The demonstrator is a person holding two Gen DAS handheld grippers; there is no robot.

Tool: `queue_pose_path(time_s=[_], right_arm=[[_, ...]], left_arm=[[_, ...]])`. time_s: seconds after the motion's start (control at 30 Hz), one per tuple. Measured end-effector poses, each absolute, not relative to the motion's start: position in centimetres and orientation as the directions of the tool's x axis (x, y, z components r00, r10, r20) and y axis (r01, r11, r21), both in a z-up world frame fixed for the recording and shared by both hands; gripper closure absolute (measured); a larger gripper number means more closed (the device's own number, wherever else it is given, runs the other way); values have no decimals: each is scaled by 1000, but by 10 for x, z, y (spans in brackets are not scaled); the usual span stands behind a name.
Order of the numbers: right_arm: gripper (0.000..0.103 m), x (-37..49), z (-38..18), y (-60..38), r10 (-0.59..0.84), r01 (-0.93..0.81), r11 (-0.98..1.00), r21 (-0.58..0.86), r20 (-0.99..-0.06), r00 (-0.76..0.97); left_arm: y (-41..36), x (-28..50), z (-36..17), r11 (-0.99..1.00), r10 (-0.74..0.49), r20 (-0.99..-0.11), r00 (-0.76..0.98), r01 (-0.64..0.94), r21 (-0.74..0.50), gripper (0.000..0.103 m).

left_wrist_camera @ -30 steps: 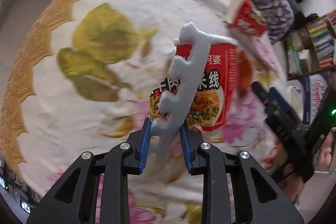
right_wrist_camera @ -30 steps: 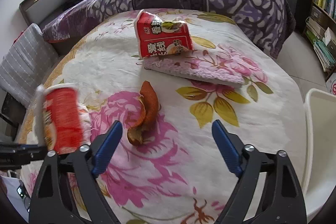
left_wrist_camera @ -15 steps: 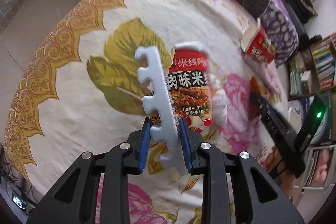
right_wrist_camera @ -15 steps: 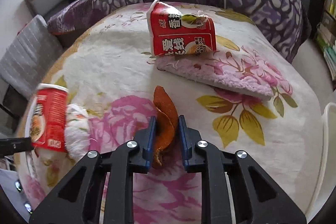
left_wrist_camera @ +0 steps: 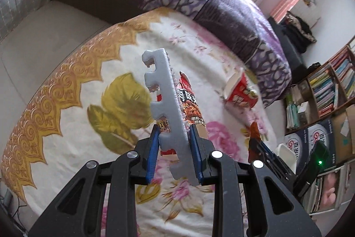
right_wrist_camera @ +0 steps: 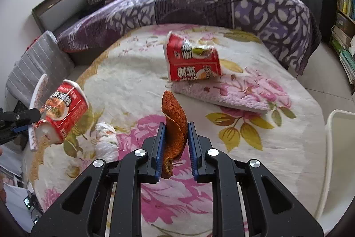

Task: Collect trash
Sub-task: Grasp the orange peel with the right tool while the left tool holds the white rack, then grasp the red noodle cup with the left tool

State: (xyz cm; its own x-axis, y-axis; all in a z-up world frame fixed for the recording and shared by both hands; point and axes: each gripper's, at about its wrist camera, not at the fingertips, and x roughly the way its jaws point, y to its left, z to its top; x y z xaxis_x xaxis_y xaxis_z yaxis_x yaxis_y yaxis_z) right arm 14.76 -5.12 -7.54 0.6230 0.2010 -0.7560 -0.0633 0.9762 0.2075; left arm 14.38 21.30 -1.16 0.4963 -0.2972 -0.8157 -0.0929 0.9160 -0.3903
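Left gripper (left_wrist_camera: 175, 154), low centre of its view, is clamped on a foam strip (left_wrist_camera: 170, 112) with a red noodle cup (right_wrist_camera: 62, 109) pressed behind it. Right gripper (right_wrist_camera: 176, 148) pinches an orange peel (right_wrist_camera: 174, 123) at frame centre. Another cup (right_wrist_camera: 192, 60) lies upper centre on the blanket (right_wrist_camera: 244, 148).

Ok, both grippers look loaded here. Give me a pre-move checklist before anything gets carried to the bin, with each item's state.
1. Right gripper shut on the orange peel: ok, peel is pinched between both pads, clear of the blanket.
2. Left gripper shut on the white foam strip: ok.
3. Noodle cup secure in the left grip: cannot tell, it hangs behind the foam, contact hidden.
4. White bin in reach: ok, its rim shows at the right edge.
5. Bed cleared: not ok, the second noodle cup and a crumpled wrapper remain.
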Motion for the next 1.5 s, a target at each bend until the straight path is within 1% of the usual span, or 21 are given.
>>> queue_pose_path(time_s=[0.07, 0.2, 0.27, 0.43, 0.5, 0.6, 0.7, 0.8, 0.83, 0.9, 1.0, 1.07, 1.13, 1.17, 1.23, 1.27, 1.33, 1.43, 1.5], right_arm=[[84, 144, -69, -55, 201, -56, 975, 214, -748, 633], [84, 134, -55, -67, 196, -42, 974, 225, -730, 654], [84, 131, -50, -72, 196, -38, 973, 228, -726, 659], [84, 117, -41, -86, 171, -25, 978, 208, -723, 669], [84, 112, -39, -91, 161, -20, 980, 200, -722, 672], [84, 107, -39, -98, 155, -15, 981, 195, -727, 669], [84, 102, -40, -101, 148, -15, 983, 185, -732, 664], [84, 99, -39, -102, 150, -19, 983, 184, -731, 665], [84, 98, -39, -102, 150, -21, 983, 182, -729, 668], [84, 96, -38, -101, 150, -26, 984, 179, -726, 672], [84, 96, -37, -99, 154, -30, 983, 182, -723, 673], [84, 97, -37, -98, 156, -33, 983, 181, -723, 673], [84, 97, -37, -97, 157, -37, 983, 179, -724, 672], [84, 96, -38, -96, 157, -37, 983, 178, -724, 671], [84, 97, -38, -96, 157, -37, 983, 179, -726, 670], [84, 97, -38, -96, 157, -36, 983, 179, -727, 669], [84, 97, -38, -97, 159, -33, 982, 184, -727, 668], [84, 96, -38, -97, 159, -32, 982, 185, -727, 668], [84, 97, -39, -98, 160, -29, 982, 189, -728, 667]], left_arm=[[208, 143, -6, 918, -296, -806, 513, -80, -388, 76], [193, 138, 9, 939, -252, -779, 575, -49, -340, 76], [186, 137, 11, 940, -265, -776, 573, -25, -339, 76], [162, 136, -5, 944, -302, -826, 475, 27, -329, 75], [152, 134, -16, 953, -288, -861, 419, 38, -300, 75], [144, 133, -50, 968, -242, -922, 302, 6, -252, 75], [151, 134, -75, 968, -230, -945, 233, -43, -246, 75], [159, 136, -77, 980, -155, -953, 262, -77, -181, 76], [163, 136, -75, 980, -145, -950, 277, -91, -176, 76], [172, 137, -68, 972, -160, -938, 307, -116, -204, 81], [183, 138, -54, 964, -169, -915, 365, -134, -231, 85], [188, 140, -48, 959, -173, -906, 386, -141, -244, 85], [190, 143, -52, 959, -172, -919, 354, -154, -239, 85], [191, 144, -56, 957, -178, -924, 339, -160, -243, 83], [194, 147, -72, 948, -191, -937, 292, -194, -254, 61], [196, 147, -78, 941, -187, -940, 284, -221, -254, 47], [203, 147, -81, 928, -186, -940, 286, -262, -264, 48], [212, 147, -76, 897, -216, -922, 322, -306, -317, 44], [208, 149, -69, 898, -221, -910, 350, -290, -330, 44]])
